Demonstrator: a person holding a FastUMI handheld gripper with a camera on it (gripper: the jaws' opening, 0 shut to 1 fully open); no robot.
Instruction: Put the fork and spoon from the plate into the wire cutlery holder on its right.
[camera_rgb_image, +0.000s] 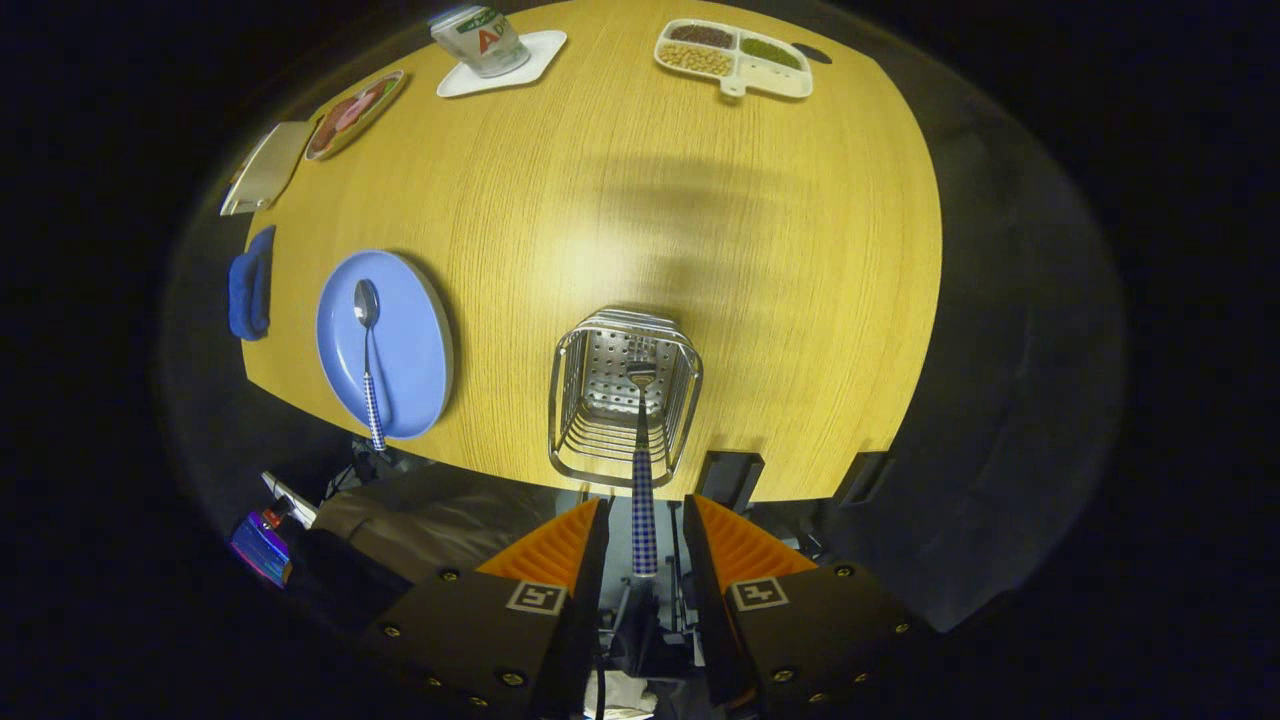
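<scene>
Checked fork handle hangs between the gripper's parted, released fingers, long axis running up the lower-centre frame, tines already inside the wire cutlery holder

The gripper points down from above. Its two fingers are spread apart and form a narrow gap. The handle of the fork stands in this gap, but the fingers do not press on it.

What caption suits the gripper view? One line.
Fork in wire holder, handle between open gripper; spoon lies on plate.
</scene>
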